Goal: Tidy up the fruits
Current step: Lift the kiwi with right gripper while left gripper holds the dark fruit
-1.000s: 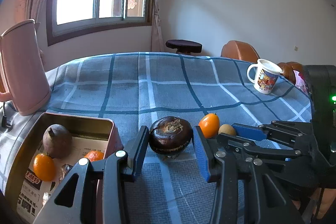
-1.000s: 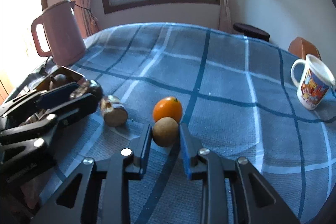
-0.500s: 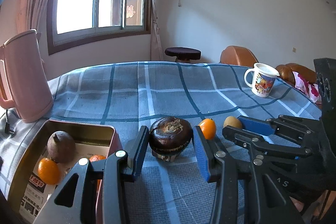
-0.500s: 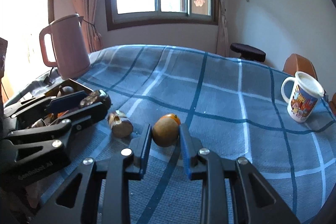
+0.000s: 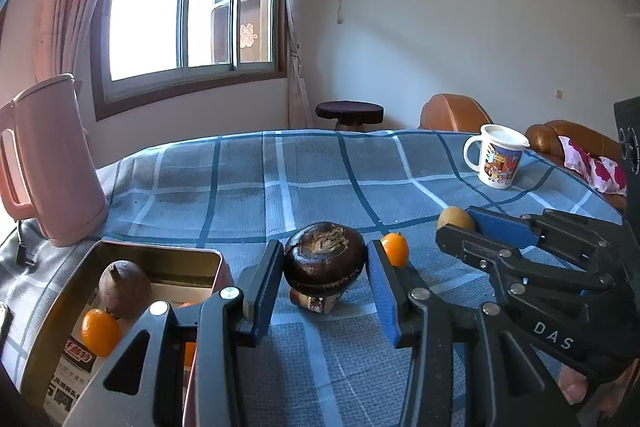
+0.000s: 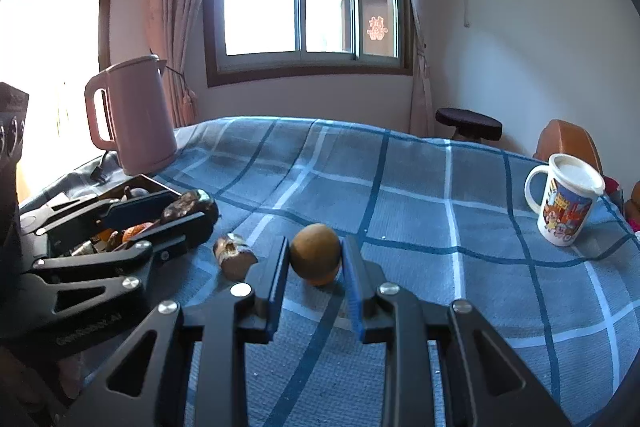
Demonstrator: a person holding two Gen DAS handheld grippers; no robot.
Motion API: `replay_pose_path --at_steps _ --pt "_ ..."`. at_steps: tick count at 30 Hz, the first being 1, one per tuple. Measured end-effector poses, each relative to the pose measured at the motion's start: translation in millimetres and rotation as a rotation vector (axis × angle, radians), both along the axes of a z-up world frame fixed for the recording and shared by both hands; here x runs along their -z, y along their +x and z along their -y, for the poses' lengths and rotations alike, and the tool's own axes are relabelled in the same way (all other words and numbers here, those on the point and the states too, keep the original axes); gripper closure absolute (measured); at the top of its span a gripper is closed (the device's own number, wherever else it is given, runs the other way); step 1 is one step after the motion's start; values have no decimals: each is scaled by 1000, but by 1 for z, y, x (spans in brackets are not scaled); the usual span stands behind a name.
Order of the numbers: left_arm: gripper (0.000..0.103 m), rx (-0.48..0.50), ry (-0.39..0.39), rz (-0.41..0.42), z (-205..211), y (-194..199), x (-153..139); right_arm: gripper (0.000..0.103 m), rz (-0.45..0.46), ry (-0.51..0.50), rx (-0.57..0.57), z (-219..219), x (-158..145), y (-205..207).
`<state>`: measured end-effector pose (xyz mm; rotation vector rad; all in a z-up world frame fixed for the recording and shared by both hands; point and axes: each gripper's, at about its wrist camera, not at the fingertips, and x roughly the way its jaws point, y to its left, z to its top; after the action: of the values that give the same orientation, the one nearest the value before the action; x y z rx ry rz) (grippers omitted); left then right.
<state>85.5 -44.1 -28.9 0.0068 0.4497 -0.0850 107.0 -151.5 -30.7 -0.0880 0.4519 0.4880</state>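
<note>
Reaching forward level above the table (image 5: 304, 183), left gripper (image 5: 325, 281) clamped on dark mangosteen (image 5: 324, 259); right gripper (image 6: 315, 275) beside, pinching brown kiwi (image 6: 315, 253).

The desk's cloth (image 5: 248, 183) is grey-blue with a plaid of dark blue and white lines. A pale pink kettle (image 5: 52, 159) stands by a gold-toned tin (image 5: 160, 259) holding a bright orange kumquat (image 5: 100, 331) and a dull brown fruit (image 5: 124, 289). The mangosteen (image 5: 324, 259) is glossy dark purple-brown; the kiwi (image 6: 315, 253) is tan. The white mug (image 6: 566, 205) bears a colourful cartoon print. Gripper pads (image 5: 266, 291) are blue on black.
</note>
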Motion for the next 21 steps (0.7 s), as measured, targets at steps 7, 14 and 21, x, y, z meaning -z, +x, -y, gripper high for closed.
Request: replay_pose_path --at_steps 7,14,21 --pt "58 -3 14 20 2 -4 -1 73 41 14 0 2 -3 -6" --pt "58 -5 27 44 3 -9 -3 73 74 32 1 6 -5 -12" --pt "58 -6 34 55 4 -10 -4 73 105 41 2 8 -8 -17"
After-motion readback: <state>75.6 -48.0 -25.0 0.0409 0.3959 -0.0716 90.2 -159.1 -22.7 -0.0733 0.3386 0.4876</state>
